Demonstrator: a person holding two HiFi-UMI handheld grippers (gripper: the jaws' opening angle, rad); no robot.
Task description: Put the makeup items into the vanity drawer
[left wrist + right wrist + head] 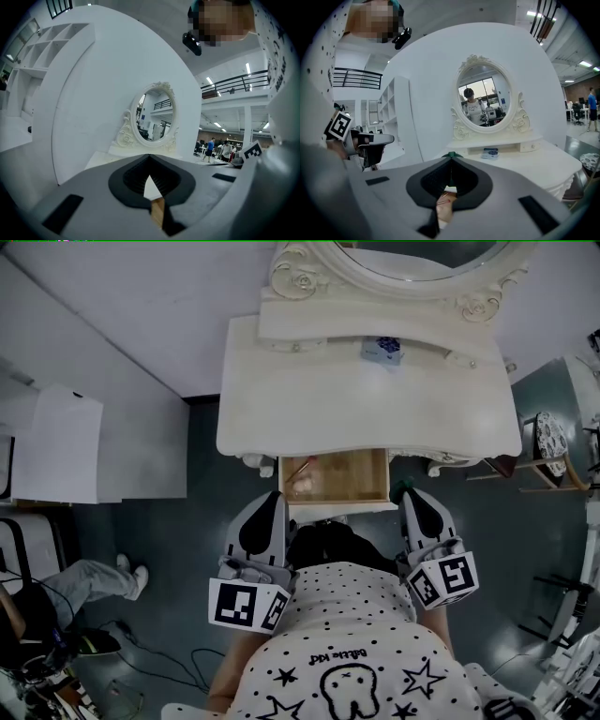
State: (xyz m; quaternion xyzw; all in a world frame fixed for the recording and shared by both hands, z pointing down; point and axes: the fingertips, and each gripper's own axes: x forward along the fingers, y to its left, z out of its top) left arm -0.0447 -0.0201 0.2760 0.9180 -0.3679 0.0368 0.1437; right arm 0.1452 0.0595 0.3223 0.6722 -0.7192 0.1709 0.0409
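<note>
The white vanity (366, 399) with its oval mirror (483, 98) stands ahead of me. Its wooden drawer (352, 479) is pulled open under the tabletop. Small pinkish makeup items (300, 482) lie in the drawer's left part. My left gripper (274, 498) is shut and empty, with its tip at the drawer's front left corner. At the front right corner my right gripper (413, 495) is also shut and empty. Between the right jaws, the right gripper view shows the pinkish items (445, 202). A small blue and white box (382, 350) rests on the shelf under the mirror.
A white cabinet (56, 446) stands at the left. Another person's leg and shoes (103, 577) are on the floor at the lower left, near cables (141, 657). A small stand with a patterned top (550, 442) is right of the vanity.
</note>
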